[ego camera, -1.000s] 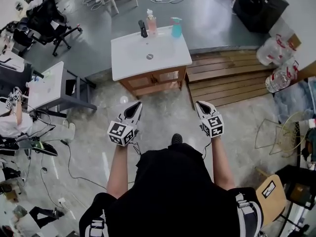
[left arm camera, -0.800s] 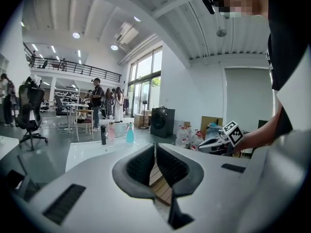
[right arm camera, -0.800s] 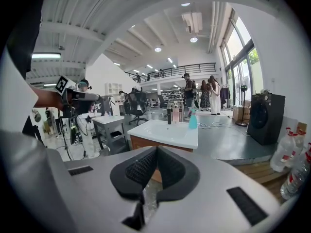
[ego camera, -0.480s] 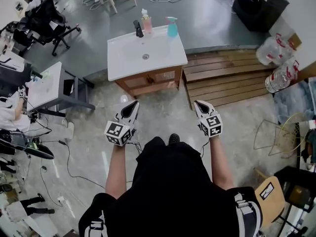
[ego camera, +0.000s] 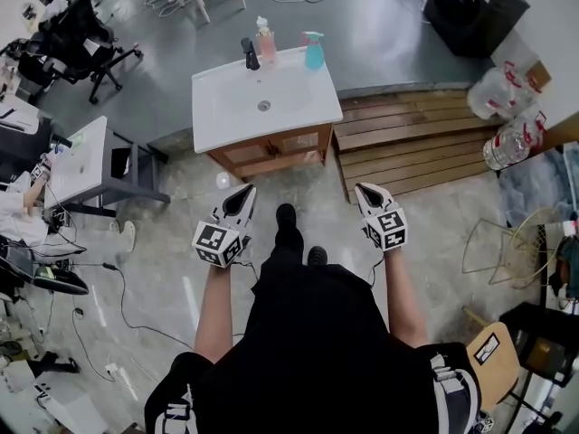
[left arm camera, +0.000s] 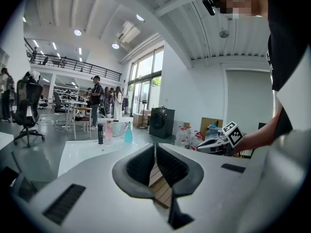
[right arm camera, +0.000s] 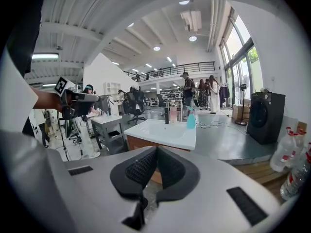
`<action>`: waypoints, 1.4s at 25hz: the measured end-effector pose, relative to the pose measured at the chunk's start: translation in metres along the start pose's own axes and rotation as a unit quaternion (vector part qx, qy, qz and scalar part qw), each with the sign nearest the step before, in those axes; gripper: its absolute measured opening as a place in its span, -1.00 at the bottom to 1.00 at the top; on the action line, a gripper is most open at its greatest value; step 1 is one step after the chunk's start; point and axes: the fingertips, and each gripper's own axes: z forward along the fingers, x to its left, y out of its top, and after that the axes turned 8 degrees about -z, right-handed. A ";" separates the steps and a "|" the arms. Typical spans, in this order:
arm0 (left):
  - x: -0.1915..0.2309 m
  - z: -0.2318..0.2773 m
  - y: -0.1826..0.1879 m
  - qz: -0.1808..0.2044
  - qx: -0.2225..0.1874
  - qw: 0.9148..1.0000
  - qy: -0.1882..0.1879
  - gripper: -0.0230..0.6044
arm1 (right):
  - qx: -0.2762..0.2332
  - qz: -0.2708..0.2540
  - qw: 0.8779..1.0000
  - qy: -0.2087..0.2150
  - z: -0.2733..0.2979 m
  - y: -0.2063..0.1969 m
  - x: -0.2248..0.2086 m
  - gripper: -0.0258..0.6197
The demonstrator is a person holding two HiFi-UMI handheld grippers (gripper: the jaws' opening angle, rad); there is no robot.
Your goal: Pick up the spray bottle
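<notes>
A turquoise spray bottle (ego camera: 314, 51) stands upright at the far right corner of a white washbasin cabinet (ego camera: 308, 105); it also shows in the left gripper view (left arm camera: 128, 132) and the right gripper view (right arm camera: 191, 120). A pink bottle (ego camera: 264, 39) and a black tap (ego camera: 249, 51) stand beside it. My left gripper (ego camera: 241, 198) and right gripper (ego camera: 368, 194) are both shut and empty, held level over the floor well short of the cabinet.
A wooden platform (ego camera: 416, 143) lies to the cabinet's right, with large water bottles (ego camera: 507, 116) beyond it. A small white table (ego camera: 81, 156) and office chairs (ego camera: 77, 34) stand at the left. Cables run across the floor (ego camera: 127, 287). People stand far off (left arm camera: 104, 103).
I have walked a little toward the washbasin cabinet, and one foot now shows ahead between the grippers. Both grippers stay shut and keep their places relative to my body.
</notes>
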 end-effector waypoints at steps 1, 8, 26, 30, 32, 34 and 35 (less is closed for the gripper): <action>0.004 0.005 0.001 -0.001 0.001 1.000 -0.002 -0.83 | 0.001 0.001 1.000 -0.002 0.004 0.001 -0.002 -0.87; 0.040 0.045 0.014 -0.005 0.004 1.000 -0.019 -0.83 | 0.009 0.004 1.000 -0.011 0.041 0.014 -0.023 -0.87; 0.183 0.168 0.074 -0.005 0.022 0.997 -0.072 -0.83 | 0.017 0.018 0.998 -0.055 0.192 0.078 -0.100 -0.87; 0.209 0.187 0.084 -0.002 0.026 0.996 -0.090 -0.83 | 0.013 0.040 0.997 -0.067 0.215 0.087 -0.109 -0.87; 0.219 0.195 0.089 -0.002 0.027 0.995 -0.100 -0.83 | 0.013 0.043 0.996 -0.076 0.225 0.093 -0.112 -0.87; 0.227 0.203 0.094 0.000 0.028 0.994 -0.110 -0.83 | 0.014 0.045 0.995 -0.084 0.231 0.097 -0.115 -0.87; 0.231 0.207 0.096 0.002 0.028 0.993 -0.115 -0.83 | 0.015 0.046 0.995 -0.089 0.234 0.098 -0.115 -0.87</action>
